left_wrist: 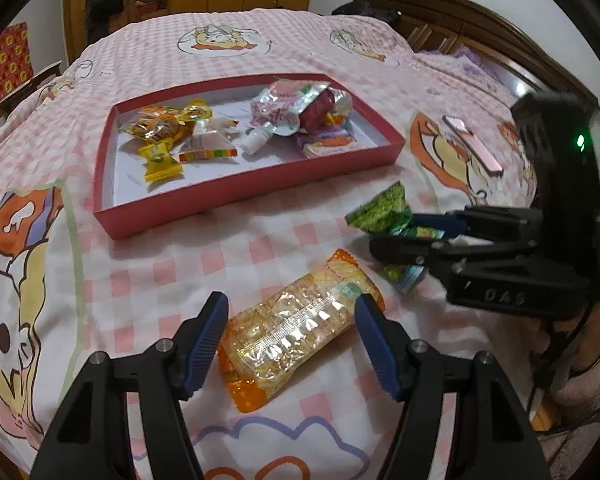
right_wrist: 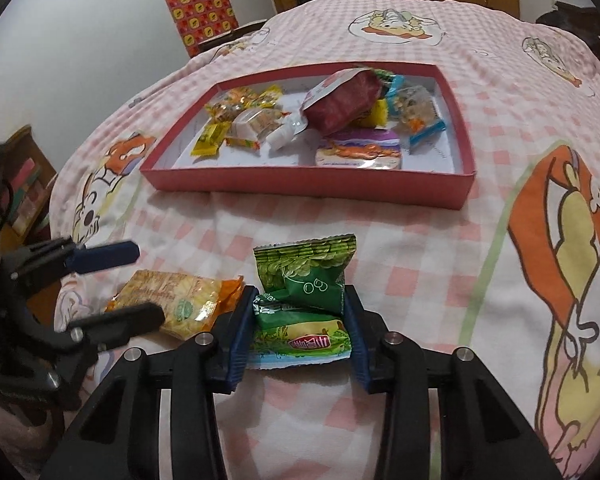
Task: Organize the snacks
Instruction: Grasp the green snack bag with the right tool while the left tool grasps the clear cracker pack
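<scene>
Snacks lie on a pink checked bedsheet (left_wrist: 260,240), some inside a shallow red tray (left_wrist: 236,194) and two outside it. In the left wrist view the tray sits at about 11 o'clock from the left gripper (left_wrist: 292,320), well apart from it. The left gripper's jaws stand wide, one finger on each side of an orange cracker packet (left_wrist: 300,328) that lies flat on the sheet; the fingers flank it closely, and whether they touch it cannot be told.

At 2 o'clock from that packet, the right gripper (right_wrist: 296,316) has its jaws drawn in against a green snack bag (right_wrist: 308,292), the blue pads pressing both sides of the bag's lower half while its crinkled top sticks out ahead. In the right wrist view the orange packet lies just beside the green bag at 9 o'clock, and the tray lies at 12 o'clock.

Inside the tray are yellow wrapped candies (left_wrist: 160,160), a dark red pouch (right_wrist: 344,106), a small white bottle (left_wrist: 254,142) and a purple-edged flat packet (right_wrist: 360,150). A pink phone (left_wrist: 474,144) rests on the sheet at 3 o'clock from the tray.
</scene>
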